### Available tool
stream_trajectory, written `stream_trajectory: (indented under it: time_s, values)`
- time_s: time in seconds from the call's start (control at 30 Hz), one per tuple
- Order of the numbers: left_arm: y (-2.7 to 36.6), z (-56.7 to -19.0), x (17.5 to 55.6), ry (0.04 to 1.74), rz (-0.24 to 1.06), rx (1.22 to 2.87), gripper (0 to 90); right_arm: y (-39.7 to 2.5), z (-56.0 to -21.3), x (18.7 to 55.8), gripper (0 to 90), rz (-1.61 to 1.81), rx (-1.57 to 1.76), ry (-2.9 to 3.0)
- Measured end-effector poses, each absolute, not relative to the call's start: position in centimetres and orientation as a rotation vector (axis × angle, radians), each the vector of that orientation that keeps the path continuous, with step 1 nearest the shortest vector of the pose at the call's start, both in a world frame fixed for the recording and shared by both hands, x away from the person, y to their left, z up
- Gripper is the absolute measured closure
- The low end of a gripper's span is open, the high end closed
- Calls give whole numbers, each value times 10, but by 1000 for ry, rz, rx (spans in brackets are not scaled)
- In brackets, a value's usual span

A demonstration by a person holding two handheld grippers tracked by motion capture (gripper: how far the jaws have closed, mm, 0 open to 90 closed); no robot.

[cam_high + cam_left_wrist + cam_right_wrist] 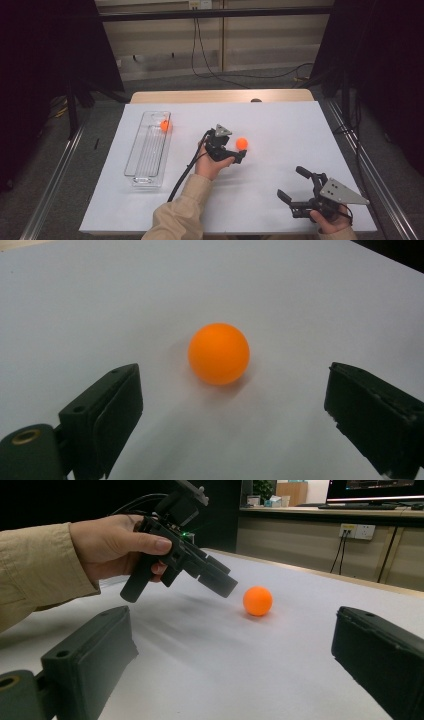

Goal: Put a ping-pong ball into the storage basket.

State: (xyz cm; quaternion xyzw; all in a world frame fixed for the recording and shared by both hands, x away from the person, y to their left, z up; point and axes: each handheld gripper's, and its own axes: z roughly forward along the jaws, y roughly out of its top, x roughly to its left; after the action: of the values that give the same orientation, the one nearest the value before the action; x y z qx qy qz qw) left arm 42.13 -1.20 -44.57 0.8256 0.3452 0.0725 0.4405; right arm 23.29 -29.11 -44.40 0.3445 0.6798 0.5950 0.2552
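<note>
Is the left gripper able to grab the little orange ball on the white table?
Probably yes: the left gripper is open, the orange ball lies just ahead, nothing between.

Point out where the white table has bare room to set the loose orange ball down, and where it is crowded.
Bare: the far right of the white table, beyond the loose ball; the near-left corner, below the clear tray; most of the tray, whose far end holds a second ball. Crowded: around the left gripper mid-table, and the right gripper near-right.

High view looks down on table (280, 120) — gripper views low, close, share orange ball (218, 353).
</note>
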Motion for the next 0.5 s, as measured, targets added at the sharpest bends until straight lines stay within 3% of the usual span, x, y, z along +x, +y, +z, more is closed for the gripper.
stream_trajectory:
  time_s: [0.5]
  values:
    - [-14,-450,425,878,178,2044,85,-291,-444,233,26,1616,935,1847]
